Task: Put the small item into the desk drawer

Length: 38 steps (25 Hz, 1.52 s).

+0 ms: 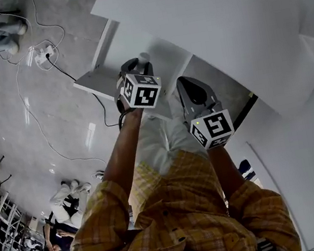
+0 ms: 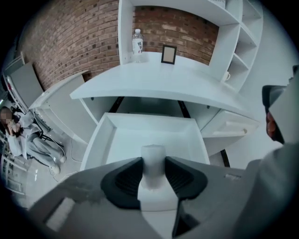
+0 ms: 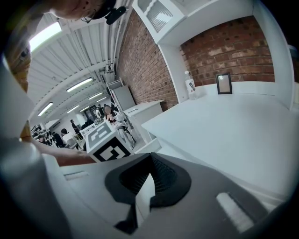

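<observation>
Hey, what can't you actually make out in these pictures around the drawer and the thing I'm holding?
Small white item: the left tongs cover its sides and base in the left gripper view; only its tip shows in the head view.
Drawer: its near end is behind those tongs.
Bottle label: too small to read in either gripper view.
Picture frame: contents too dark.
</observation>
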### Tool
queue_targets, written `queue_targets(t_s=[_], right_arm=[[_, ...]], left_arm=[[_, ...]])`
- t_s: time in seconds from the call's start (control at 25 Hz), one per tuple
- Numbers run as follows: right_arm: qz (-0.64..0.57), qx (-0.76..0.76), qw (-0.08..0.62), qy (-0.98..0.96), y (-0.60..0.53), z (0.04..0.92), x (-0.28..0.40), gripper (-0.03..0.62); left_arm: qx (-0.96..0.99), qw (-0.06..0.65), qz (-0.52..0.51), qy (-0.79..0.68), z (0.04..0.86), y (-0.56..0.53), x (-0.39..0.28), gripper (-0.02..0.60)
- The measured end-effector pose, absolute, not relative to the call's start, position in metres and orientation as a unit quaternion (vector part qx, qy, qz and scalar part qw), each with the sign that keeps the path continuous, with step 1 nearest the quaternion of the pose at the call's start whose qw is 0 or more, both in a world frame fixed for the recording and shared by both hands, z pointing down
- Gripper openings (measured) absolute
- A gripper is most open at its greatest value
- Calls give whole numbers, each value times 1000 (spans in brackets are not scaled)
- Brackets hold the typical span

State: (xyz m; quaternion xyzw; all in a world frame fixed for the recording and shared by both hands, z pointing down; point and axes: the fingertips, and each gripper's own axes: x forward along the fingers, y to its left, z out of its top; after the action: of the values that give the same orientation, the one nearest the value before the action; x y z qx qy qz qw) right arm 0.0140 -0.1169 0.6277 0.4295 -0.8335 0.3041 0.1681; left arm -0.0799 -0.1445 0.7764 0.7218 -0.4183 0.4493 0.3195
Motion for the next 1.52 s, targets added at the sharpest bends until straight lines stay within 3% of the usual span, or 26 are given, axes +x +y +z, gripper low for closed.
queue_targets(t_s=[1.32, 1.52], right_arm=[[327, 439, 183, -816, -100, 657, 34, -2], [326, 439, 181, -818, -100, 656, 39, -2]], left_arm=[[677, 356, 545, -343, 897, -132, -76, 168], [674, 359, 542, -350, 897, -134, -75, 212]])
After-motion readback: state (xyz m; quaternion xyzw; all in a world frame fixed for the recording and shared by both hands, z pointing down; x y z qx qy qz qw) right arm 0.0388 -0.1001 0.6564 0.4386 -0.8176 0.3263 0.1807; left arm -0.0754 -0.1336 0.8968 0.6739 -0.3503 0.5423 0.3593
